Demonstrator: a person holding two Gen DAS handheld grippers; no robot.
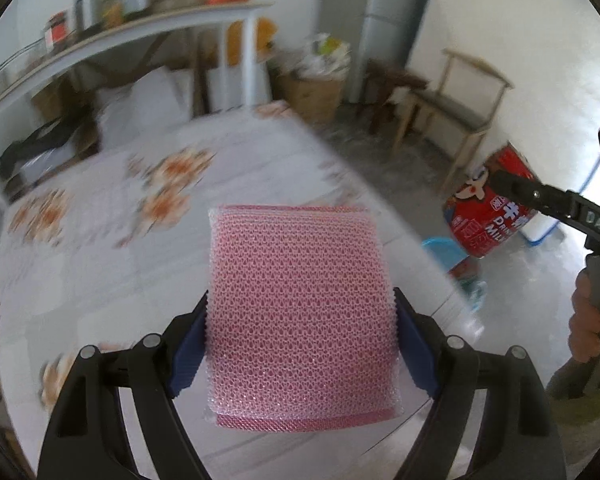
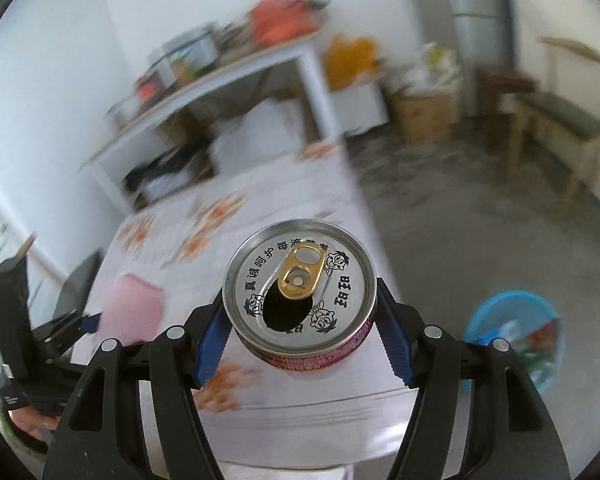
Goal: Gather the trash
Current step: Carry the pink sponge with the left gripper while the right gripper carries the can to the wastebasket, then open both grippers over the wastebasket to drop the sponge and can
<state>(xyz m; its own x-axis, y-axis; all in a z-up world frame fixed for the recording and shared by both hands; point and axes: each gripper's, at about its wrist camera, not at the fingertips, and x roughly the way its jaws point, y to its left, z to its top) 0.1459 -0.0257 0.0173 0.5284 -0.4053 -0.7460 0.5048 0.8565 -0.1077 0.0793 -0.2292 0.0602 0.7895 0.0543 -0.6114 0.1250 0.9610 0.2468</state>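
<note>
Left wrist view: left gripper (image 1: pixel 300 332), blue pads clamped on both sides of a pink mesh sponge (image 1: pixel 300 316), held above the floral tablecloth (image 1: pixel 100 248). At right, the right gripper (image 1: pixel 516 188) holds a red can (image 1: pixel 488 208); hand (image 1: pixel 592 320) on its handle. Blue bin (image 1: pixel 440 248) on the floor past the table edge.

Right wrist view: right gripper (image 2: pixel 300 328), pads clamped on can (image 2: pixel 300 284), upright, opened, gold tab. Sponge (image 2: pixel 134 308) in left gripper (image 2: pixel 96 320) at left. Bin (image 2: pixel 512 332) lower right, holding litter.
</note>
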